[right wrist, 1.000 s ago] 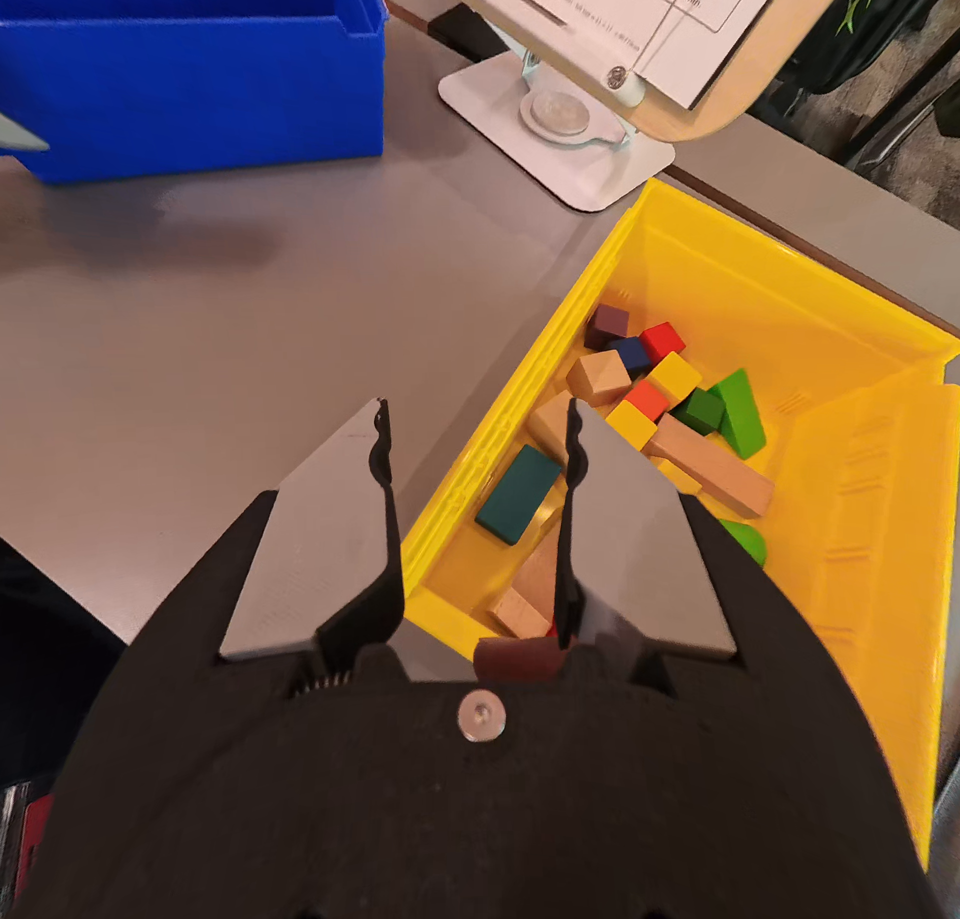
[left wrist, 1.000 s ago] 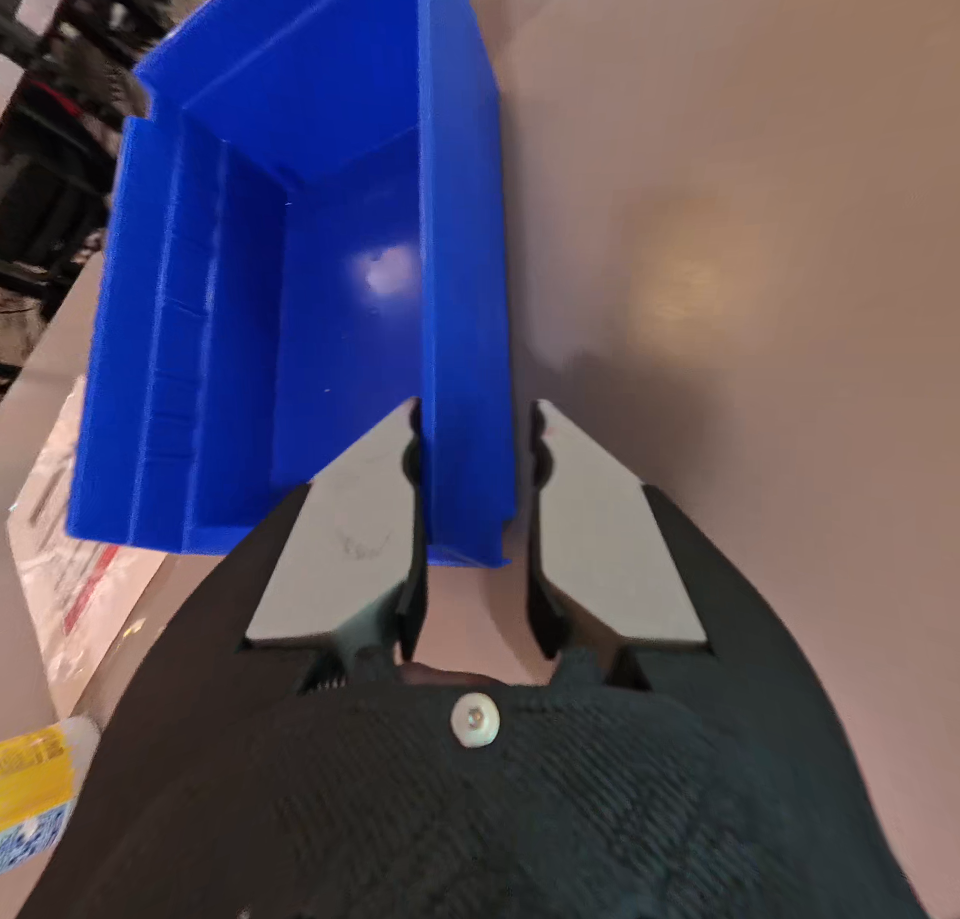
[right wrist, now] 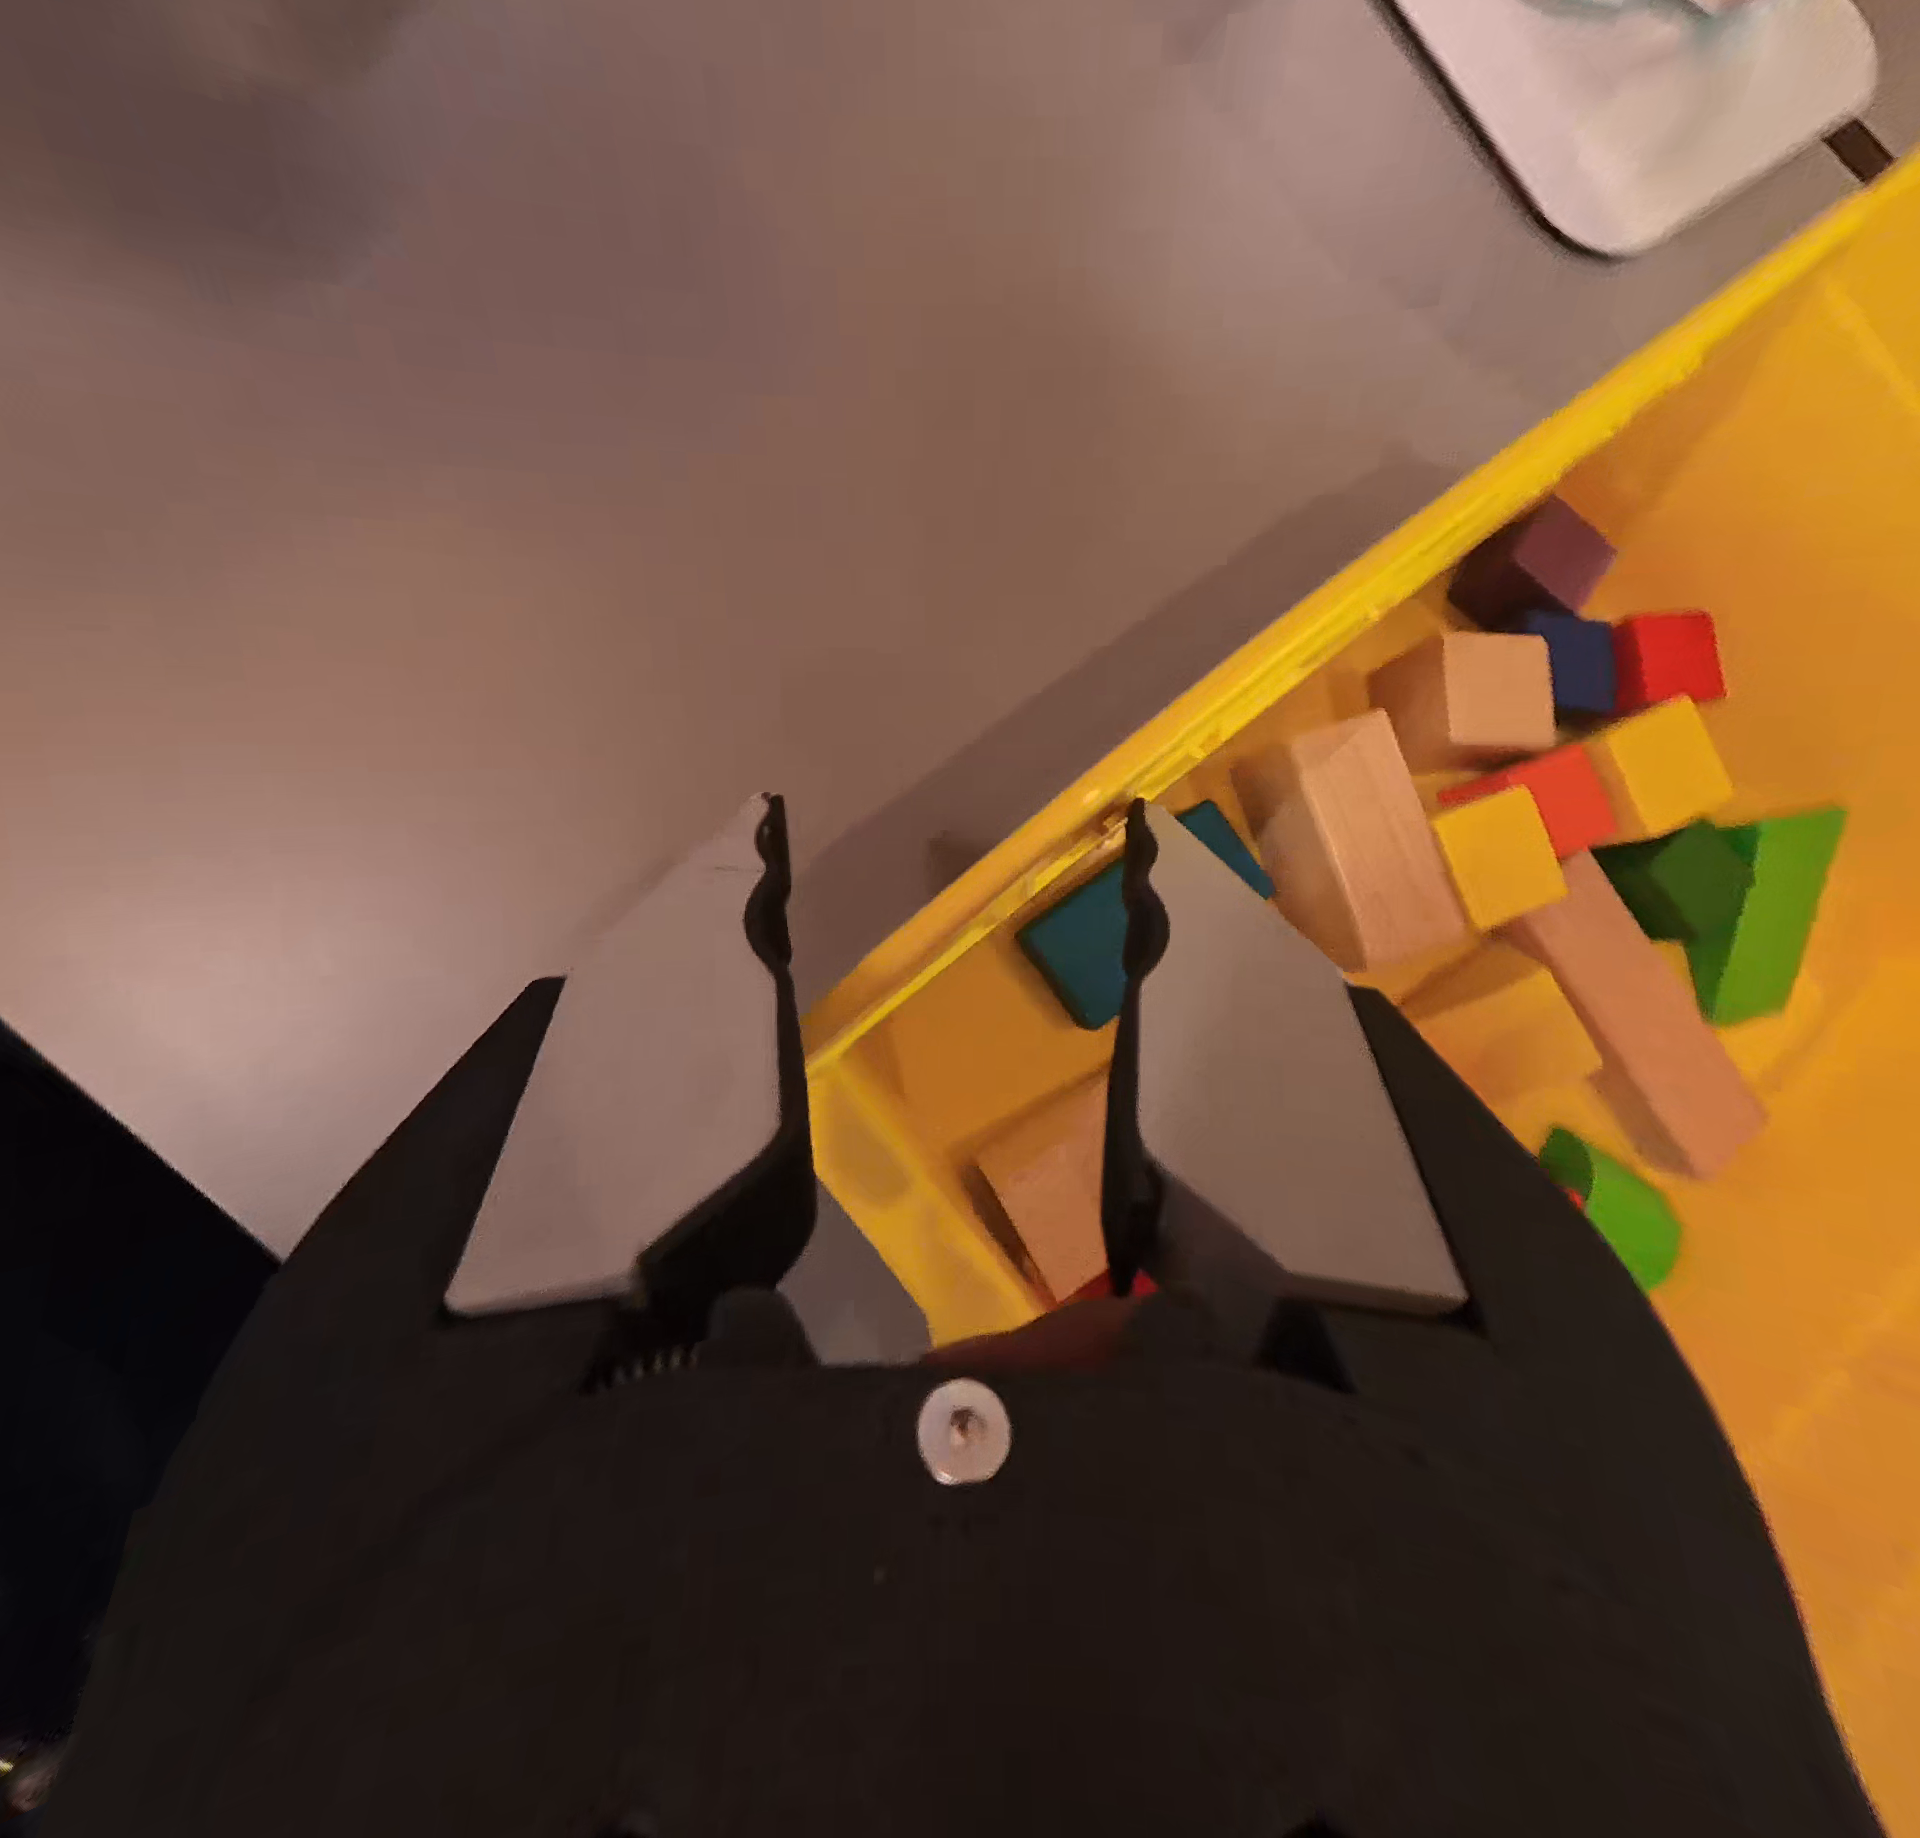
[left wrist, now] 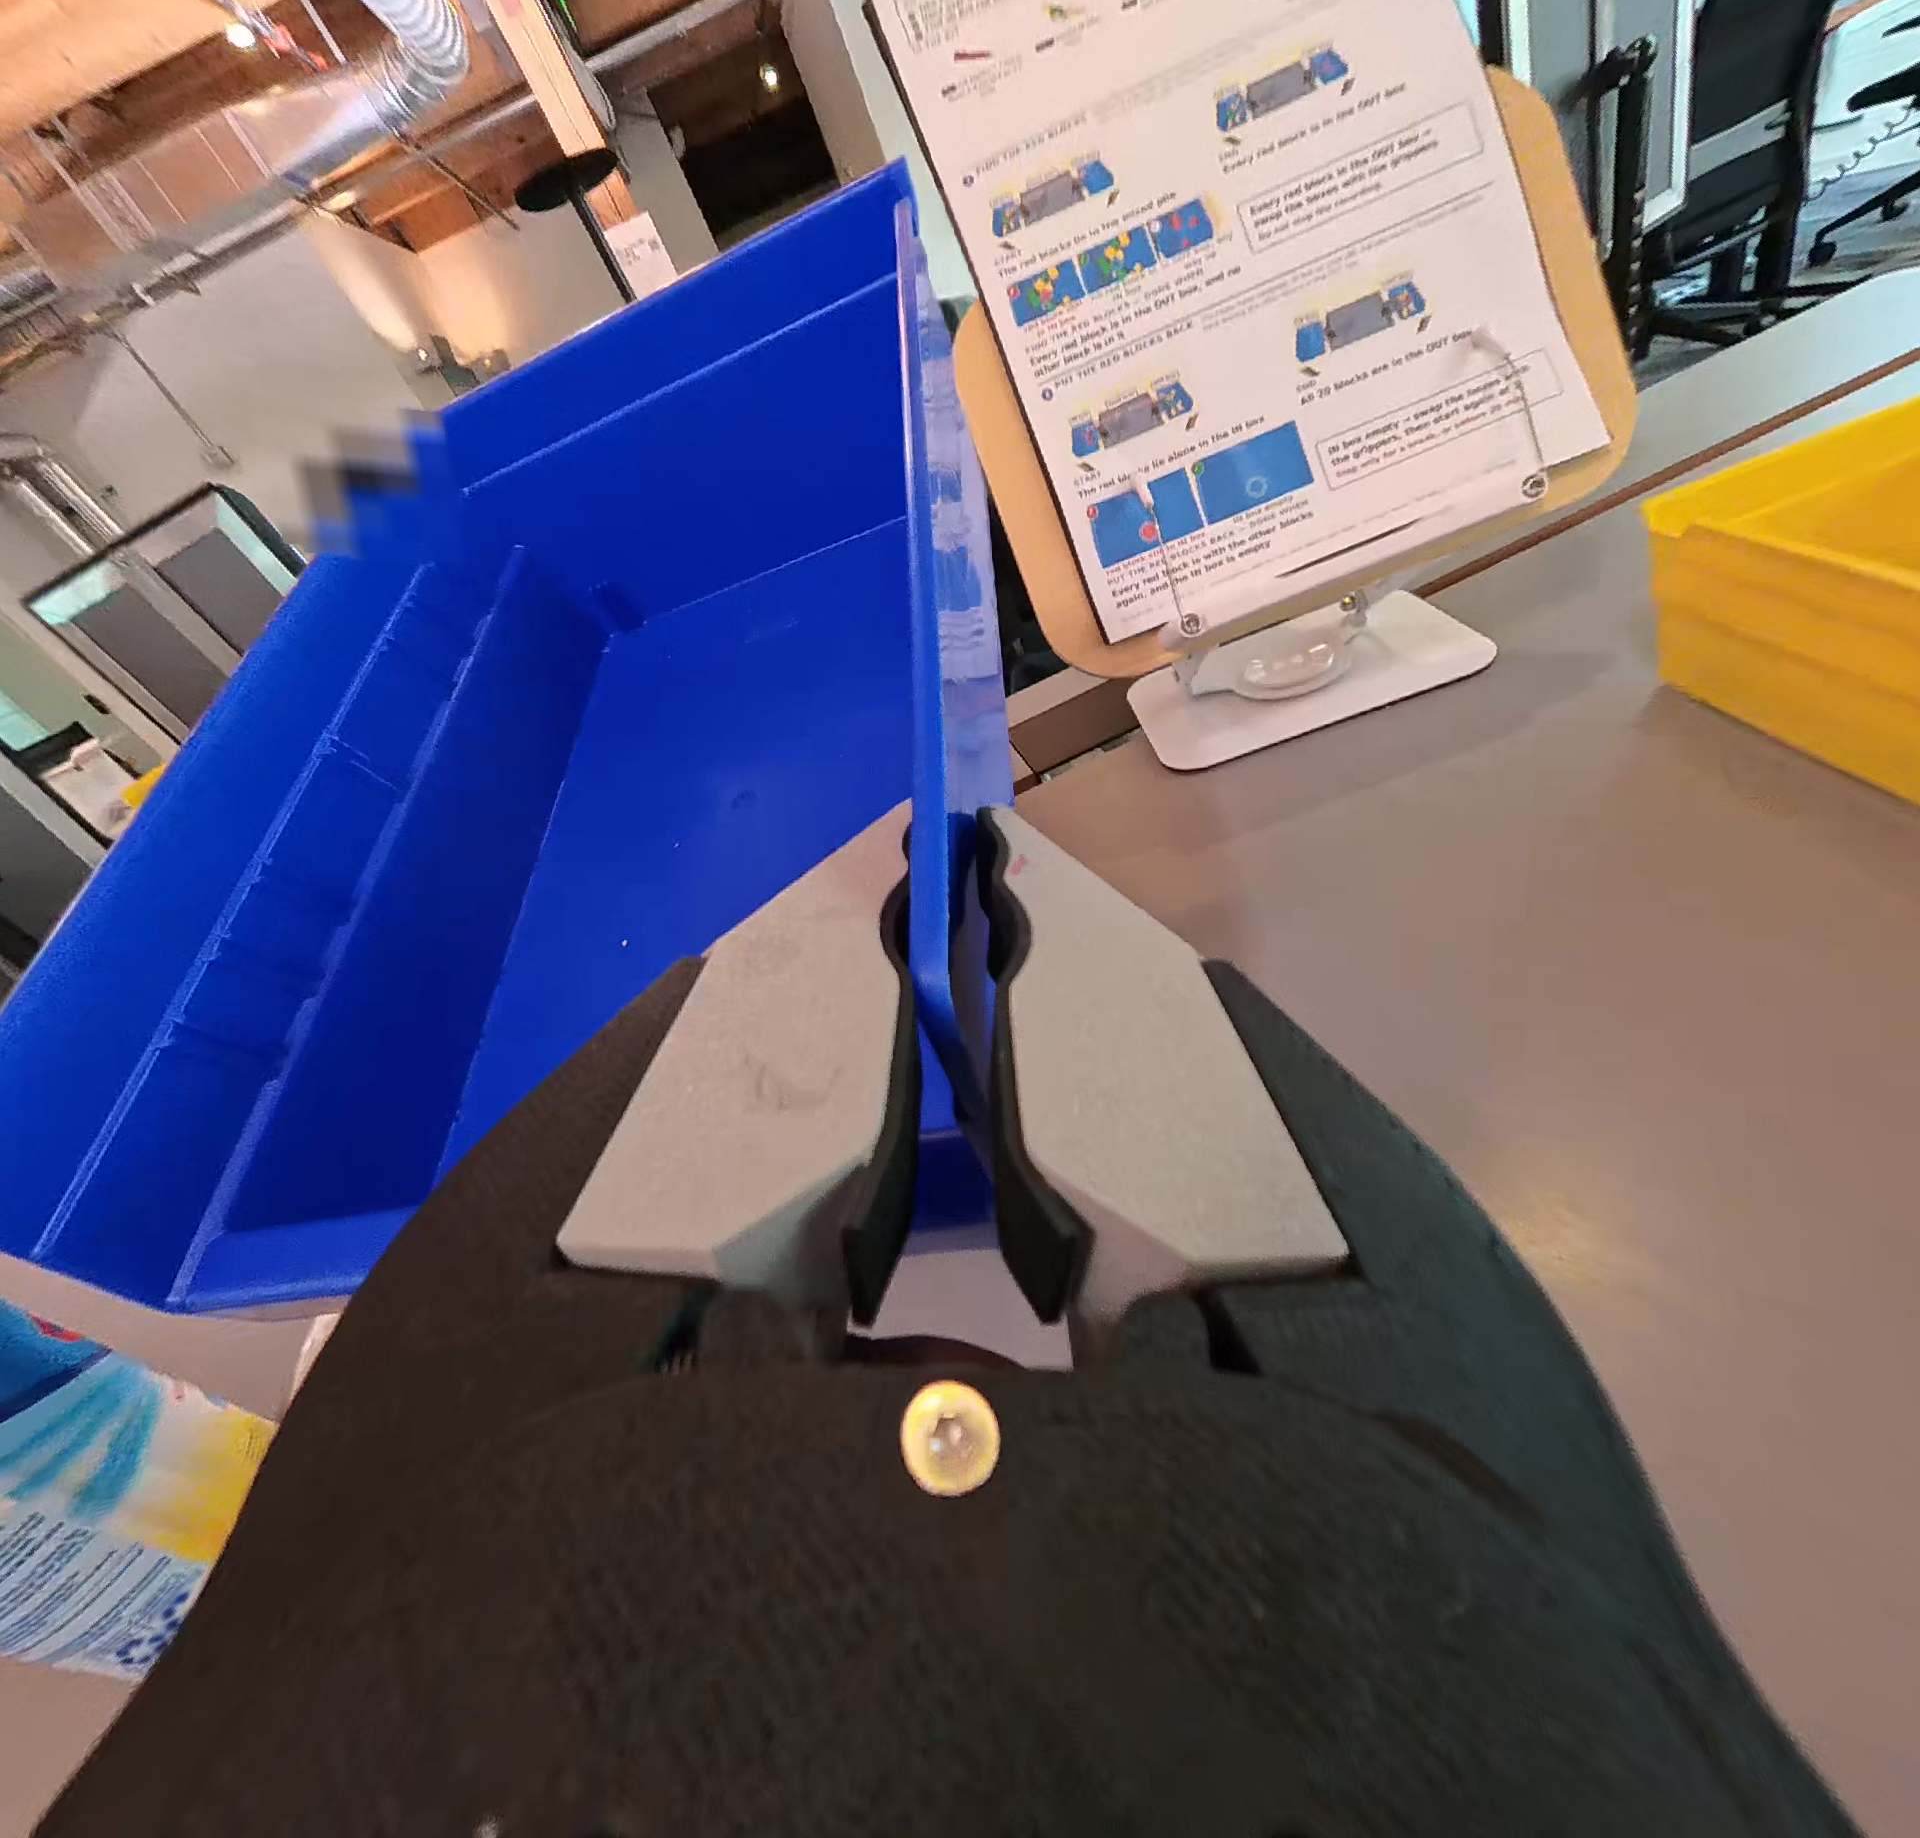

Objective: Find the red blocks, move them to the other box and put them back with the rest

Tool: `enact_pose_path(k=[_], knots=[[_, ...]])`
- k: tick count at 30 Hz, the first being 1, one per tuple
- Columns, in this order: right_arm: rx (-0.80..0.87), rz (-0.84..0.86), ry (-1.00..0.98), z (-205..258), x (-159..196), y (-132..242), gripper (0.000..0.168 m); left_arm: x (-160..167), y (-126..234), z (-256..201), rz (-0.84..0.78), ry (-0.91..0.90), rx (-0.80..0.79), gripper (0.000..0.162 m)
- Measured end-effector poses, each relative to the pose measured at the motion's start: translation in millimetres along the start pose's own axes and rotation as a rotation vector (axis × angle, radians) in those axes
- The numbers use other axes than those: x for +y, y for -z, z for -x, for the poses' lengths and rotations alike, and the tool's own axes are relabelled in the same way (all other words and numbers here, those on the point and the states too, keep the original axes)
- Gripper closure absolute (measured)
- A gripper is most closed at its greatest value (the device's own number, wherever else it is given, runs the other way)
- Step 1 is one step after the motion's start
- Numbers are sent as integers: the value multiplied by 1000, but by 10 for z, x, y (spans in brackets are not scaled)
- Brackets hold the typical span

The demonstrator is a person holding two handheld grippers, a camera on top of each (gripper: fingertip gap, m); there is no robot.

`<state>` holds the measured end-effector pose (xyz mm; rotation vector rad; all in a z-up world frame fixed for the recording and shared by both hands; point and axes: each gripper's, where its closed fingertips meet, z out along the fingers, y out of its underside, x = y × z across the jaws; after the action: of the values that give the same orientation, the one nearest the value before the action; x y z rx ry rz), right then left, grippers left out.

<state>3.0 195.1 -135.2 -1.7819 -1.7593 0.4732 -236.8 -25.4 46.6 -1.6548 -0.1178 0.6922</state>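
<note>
The left wrist view looks forward and slightly upward along its gripper's fingers, close against the blue box [left wrist: 644,853], with the instruction stand [left wrist: 1309,666] and a corner of the yellow box [left wrist: 1787,604] farther along the tabletop [left wrist: 1455,957]. The right wrist view looks steeply down, close over the yellow box's [right wrist: 1299,635] near wall and its blocks. Both views share the grey tabletop [right wrist: 623,438], the yellow box and the stand's white base [right wrist: 1621,74].
</note>
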Motion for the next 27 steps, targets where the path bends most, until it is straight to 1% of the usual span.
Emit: enact_pose_path(k=[4,8,11,13,14,15,17,19,22,24,27], knots=[[-31,-7,49,562,-396,-213,103,-96,116,35,-35,14,-1,158],[-113,-64,63,1143,-857,-455,103,-187,280,86,-43,4,-28,159],[-209,-77,71,1584,-1273,-677,100,-267,375,152,-76,-10,-66,159],[-301,-94,59,1884,-1543,-779,94,-299,424,198,-91,-15,-90,158],[-346,-113,48,1998,-1668,-773,95,-307,443,219,-94,-17,-99,158],[-376,-147,39,2067,-1781,-716,100,-312,461,234,-97,-19,-105,158],[-386,-248,51,2076,-1940,-487,101,-329,486,249,-108,-23,-113,158],[-352,-336,80,1953,-1947,-203,101,-372,507,222,-130,-26,-107,159],[-371,-429,83,1744,-1725,263,101,-510,544,-21,-160,-89,-48,159],[-376,-459,67,1555,-1478,530,102,-661,577,-344,-194,-135,30,159],[-333,-490,56,1223,-1068,906,105,-876,598,-1006,-256,-191,192,158]])
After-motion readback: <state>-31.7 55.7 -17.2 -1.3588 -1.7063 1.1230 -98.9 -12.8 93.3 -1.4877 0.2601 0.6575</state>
